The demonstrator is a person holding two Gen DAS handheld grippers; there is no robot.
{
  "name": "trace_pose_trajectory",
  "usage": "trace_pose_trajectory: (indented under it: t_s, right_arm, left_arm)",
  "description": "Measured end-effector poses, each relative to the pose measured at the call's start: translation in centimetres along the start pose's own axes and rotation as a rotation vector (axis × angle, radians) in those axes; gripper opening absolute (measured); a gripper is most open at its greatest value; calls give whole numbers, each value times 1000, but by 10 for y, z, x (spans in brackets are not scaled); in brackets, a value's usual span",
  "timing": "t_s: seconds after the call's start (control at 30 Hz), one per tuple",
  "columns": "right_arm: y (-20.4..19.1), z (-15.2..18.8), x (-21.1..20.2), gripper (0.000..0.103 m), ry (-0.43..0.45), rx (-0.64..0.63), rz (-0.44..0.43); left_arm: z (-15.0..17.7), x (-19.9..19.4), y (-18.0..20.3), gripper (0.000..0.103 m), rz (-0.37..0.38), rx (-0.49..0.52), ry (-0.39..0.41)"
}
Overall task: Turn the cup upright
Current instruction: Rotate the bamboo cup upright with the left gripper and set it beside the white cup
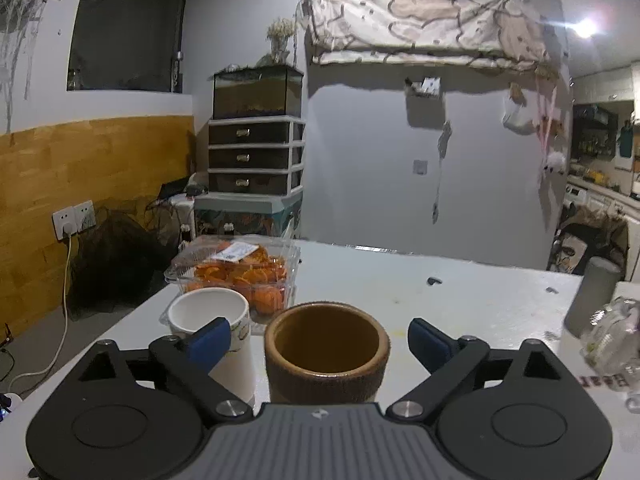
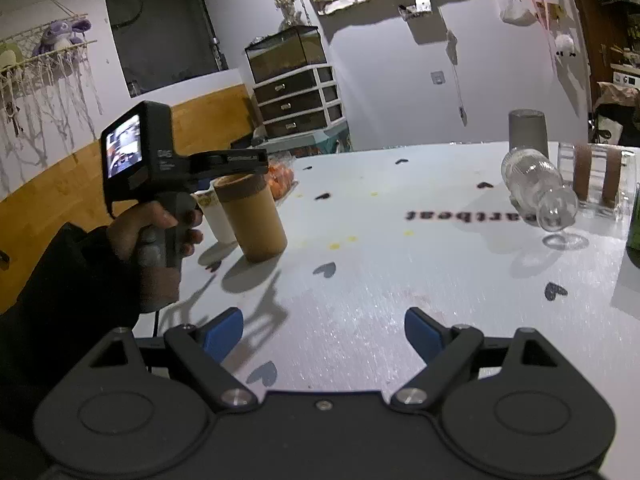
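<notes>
A brown cup [image 1: 326, 356] stands upright on the white table [image 1: 460, 304], mouth up, between the two fingers of my left gripper [image 1: 320, 340]. The left gripper is open and its blue pads do not touch the cup. The same brown cup [image 2: 252, 216] shows in the right wrist view at the left, with the hand-held left gripper body [image 2: 160, 160] over it. My right gripper [image 2: 324, 332] is open and empty, above the bare table near its front edge.
A white paper cup [image 1: 212, 320] stands upright just left of the brown cup. A clear box of orange fruit [image 1: 240, 268] lies behind them. A clear plastic bottle [image 2: 536, 188] lies on its side at the right, by an inverted grey cup [image 2: 527, 130] and a glass [image 2: 596, 180].
</notes>
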State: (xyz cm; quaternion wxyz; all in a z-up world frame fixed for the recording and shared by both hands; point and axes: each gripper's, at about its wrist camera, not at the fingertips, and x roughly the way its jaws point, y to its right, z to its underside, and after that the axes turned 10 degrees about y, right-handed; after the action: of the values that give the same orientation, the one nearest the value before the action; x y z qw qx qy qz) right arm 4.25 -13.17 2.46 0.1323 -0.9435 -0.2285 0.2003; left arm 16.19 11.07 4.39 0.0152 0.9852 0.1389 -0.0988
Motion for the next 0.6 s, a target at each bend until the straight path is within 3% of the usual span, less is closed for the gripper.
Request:
trace_pose_trajectory:
  t_s: [0.27,0.6]
  right_arm:
    - [-4,-7,-8,89,78,-42,8]
    - [-8,-5,-9,91,144,-131,64]
  left_arm:
    - [11,-70,-4,103,50,28,49]
    - [37,-130,-8,103,82,77,12]
